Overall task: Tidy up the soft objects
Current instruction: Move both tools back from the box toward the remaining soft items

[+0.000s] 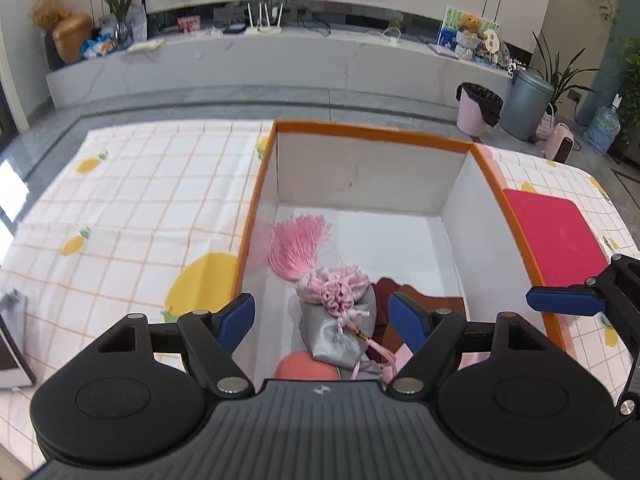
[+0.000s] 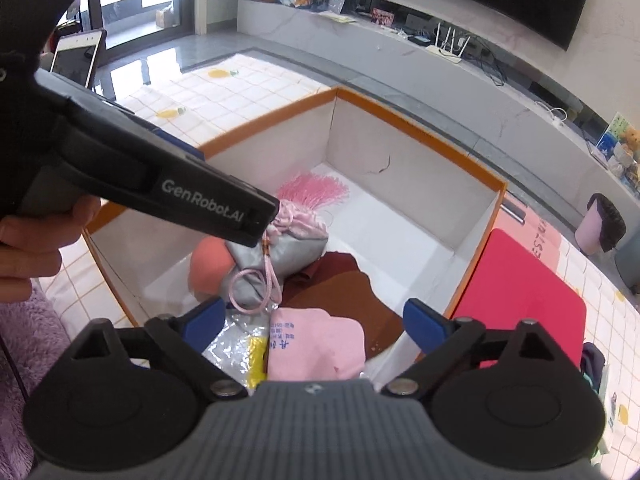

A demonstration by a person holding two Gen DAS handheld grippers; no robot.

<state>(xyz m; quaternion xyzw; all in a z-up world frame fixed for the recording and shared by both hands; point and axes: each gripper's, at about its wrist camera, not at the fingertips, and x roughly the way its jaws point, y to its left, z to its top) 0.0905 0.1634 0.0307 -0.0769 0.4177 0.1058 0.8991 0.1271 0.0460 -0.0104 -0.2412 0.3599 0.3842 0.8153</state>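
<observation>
My right gripper point(image 2: 314, 322) spread wide over a pink cloth point(image 2: 316, 344), silver pouch point(image 2: 276, 258) beyond, inside an orange-rimmed box point(image 2: 404, 118)

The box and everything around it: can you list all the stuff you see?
Box: one, orange rim, white inside, on the checked cloth.
Pouch: one, silver and pink, in the box.
Tassel: one, pink, beside the pouch.
Round soft thing: one, salmon, near corner.
Brown cloth: one, box floor.
Pink cloth: one, in the box under the right claw.
Red mat: one, right of box.
Left claw: open, above pouch.
Right claw: open, holding nothing.
</observation>
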